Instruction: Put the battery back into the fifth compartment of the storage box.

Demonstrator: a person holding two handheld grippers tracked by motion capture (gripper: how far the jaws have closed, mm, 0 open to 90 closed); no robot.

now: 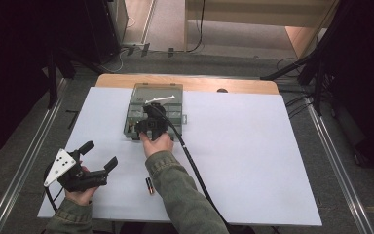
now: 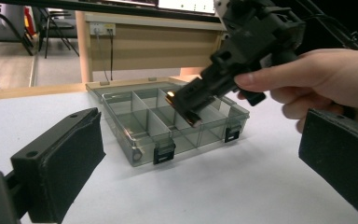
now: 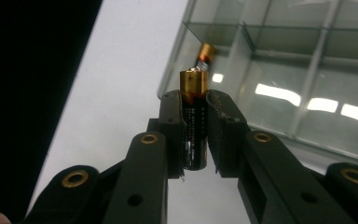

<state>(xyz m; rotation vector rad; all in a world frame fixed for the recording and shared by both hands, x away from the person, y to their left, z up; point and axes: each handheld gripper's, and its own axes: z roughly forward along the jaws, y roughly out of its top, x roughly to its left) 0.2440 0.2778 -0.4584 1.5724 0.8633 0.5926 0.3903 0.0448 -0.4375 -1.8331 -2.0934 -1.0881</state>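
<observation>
Two jaws of the right gripper (image 3: 195,109) clamped a battery (image 3: 194,121) over the compartment box (image 2: 135,144), while the left gripper (image 2: 200,154) gaped empty beside it.

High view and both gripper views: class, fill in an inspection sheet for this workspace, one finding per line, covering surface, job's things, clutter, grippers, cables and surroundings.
Surface: white table top, wooden edge at the far side.
Job's things: clear compartment box, lid open; one battery in the right gripper; another battery in the box; a spare battery lying on the table near the person's sleeve.
Clutter: nothing seen.
Grippers: right gripper shut on the battery, over the box; left gripper open, holding nothing, off to the side.
Cables: black cable trails from the right gripper along the forearm.
Surroundings: grey floor, metal rails beside the table, dark stands.
</observation>
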